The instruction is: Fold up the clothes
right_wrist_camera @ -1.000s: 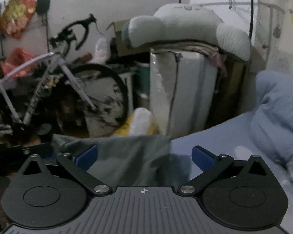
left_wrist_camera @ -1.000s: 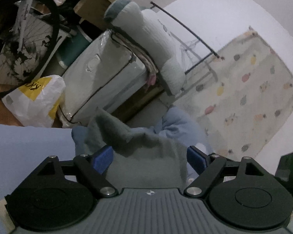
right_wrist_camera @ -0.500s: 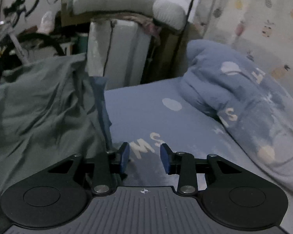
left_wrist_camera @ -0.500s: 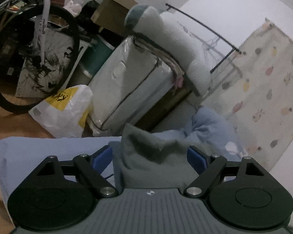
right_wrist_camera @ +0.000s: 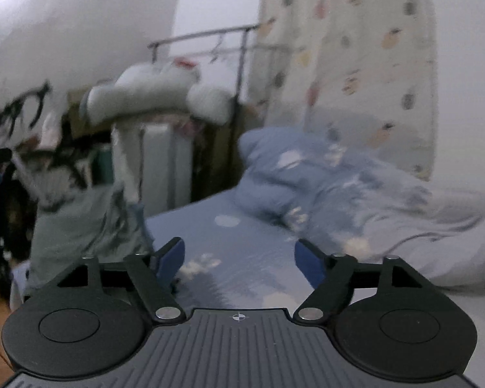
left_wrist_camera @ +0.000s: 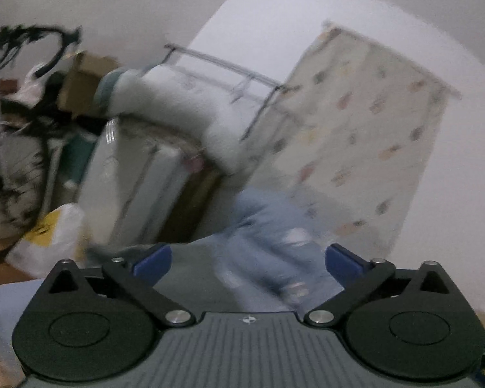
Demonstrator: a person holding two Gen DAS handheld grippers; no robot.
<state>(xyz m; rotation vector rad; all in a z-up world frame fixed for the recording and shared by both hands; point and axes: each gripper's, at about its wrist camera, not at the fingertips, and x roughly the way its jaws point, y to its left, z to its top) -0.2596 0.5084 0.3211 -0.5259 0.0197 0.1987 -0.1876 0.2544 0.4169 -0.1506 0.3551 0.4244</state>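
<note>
Two tongs are in my hands, and I go through the views one after another.

From the left wrist, my left tongs (left_wrist_camera: 247,257) stand wide apart with nothing between the blue pads. Under them I see a grey cloth (left_wrist_camera: 194,278), very blurred, so I cannot tell whether it is flat or folded there. I judge it is the garment lying on the bed, because its colour differs from the blue duvet (left_wrist_camera: 268,226) behind it. Further back a white plush toy (left_wrist_camera: 177,106) rests on a wrapped box, and a patterned curtain (left_wrist_camera: 355,135) hangs on the wall.

From the right wrist, my right tongs (right_wrist_camera: 239,255) are also spread and hold nothing; only the blue bed sheet (right_wrist_camera: 242,226) is between the pads. The grey garment (right_wrist_camera: 77,226) is to the left of them, at the edge of the bed, raised in a crumpled heap and not laid out flat. I think it stands up like that because the cloth is bunched, but what carries it is hidden. Both tongs being free fits a release after a fold as well as an approach for a new grip.
</note>
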